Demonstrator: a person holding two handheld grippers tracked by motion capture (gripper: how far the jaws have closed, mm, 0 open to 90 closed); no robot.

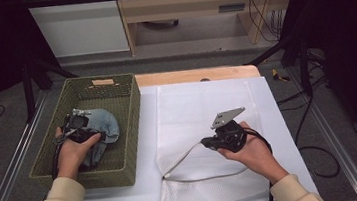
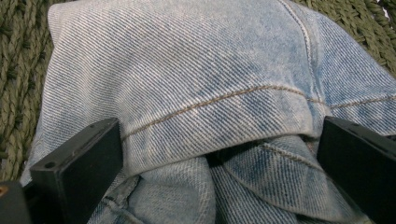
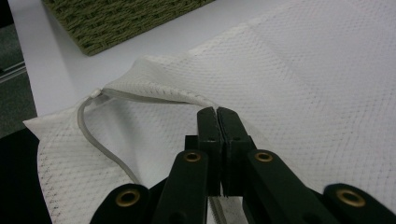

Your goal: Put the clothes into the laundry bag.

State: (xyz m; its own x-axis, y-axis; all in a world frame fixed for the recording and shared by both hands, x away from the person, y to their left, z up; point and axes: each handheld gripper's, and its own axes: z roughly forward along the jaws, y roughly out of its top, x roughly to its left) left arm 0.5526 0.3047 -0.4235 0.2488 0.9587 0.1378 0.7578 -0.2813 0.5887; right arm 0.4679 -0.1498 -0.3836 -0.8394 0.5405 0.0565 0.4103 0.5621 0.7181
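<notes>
Left claw (image 1: 79,125) tips hidden in jeans (image 1: 103,126); jeans' lower part behind left hand (image 1: 74,151).

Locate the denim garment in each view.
High view: denim garment lies inside the green woven basket, at left.
Left gripper view: fills the centre, between the open tool's jaws.
Right gripper view: not in it.
Shared landmark: the basket's weave.

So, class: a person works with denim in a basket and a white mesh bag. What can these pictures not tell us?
- Left gripper view: the denim garment is bunched and cut off by the frame edges, so its type is unclear.
- High view: the left gripper jaws are blocked by the hand and gripper body.
- Right gripper view: the shut right gripper hides how much of the mesh bag's edge it pinches.
- High view: the basket floor under the denim.
</notes>
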